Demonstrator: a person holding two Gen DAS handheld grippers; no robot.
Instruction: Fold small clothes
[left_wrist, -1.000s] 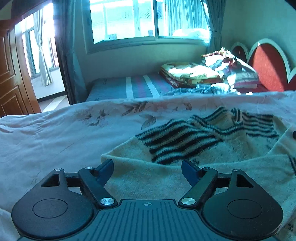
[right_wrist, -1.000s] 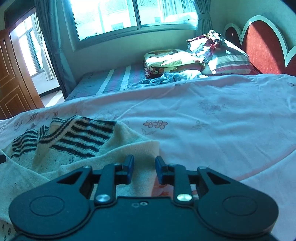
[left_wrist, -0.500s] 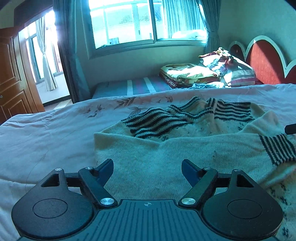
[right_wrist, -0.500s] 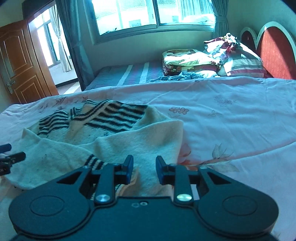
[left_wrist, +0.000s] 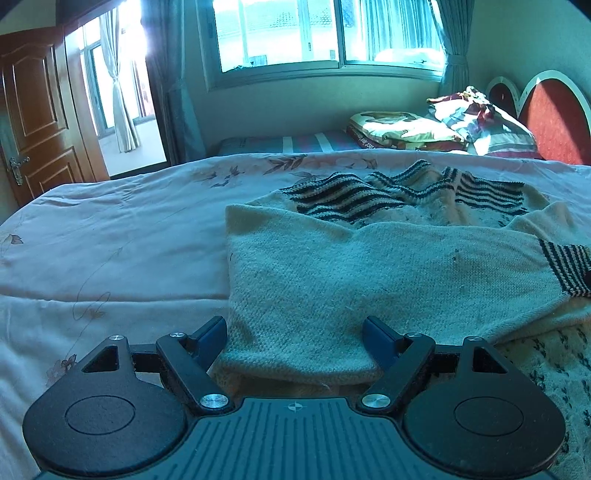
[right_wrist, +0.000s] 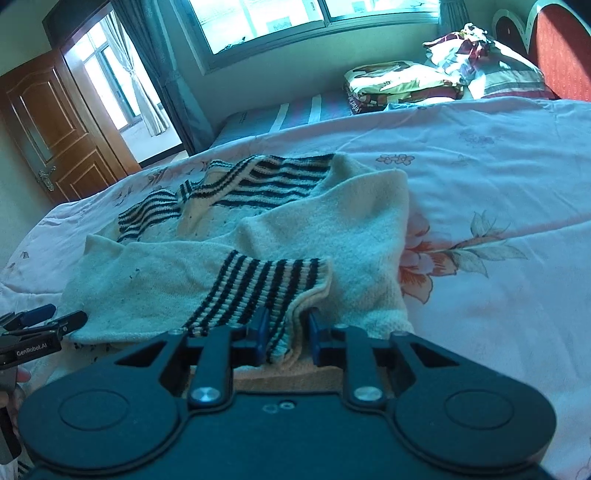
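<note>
A cream knit sweater (left_wrist: 351, 266) with black stripes lies on the pink floral bedspread (left_wrist: 110, 236), one sleeve folded across its body. My left gripper (left_wrist: 295, 332) is open, its fingers either side of the sweater's near left edge. In the right wrist view the sweater (right_wrist: 314, 229) lies ahead, and the striped sleeve cuff (right_wrist: 266, 280) reaches between the fingers of my right gripper (right_wrist: 286, 328), which are close together around the cuff's edge. The left gripper (right_wrist: 40, 321) shows at the far left of that view.
Folded quilts and pillows (left_wrist: 443, 125) are piled at the far right by the red headboard (left_wrist: 554, 114). A striped mattress (left_wrist: 288, 144) lies under the window. A wooden door (left_wrist: 33, 118) stands open at the left. The bedspread (right_wrist: 498, 221) spreads to the right.
Both grippers have drawn back towards the near edge of the sweater. The striped cuff now lies across the sweater and between my right fingers. The left fingers stay open.
</note>
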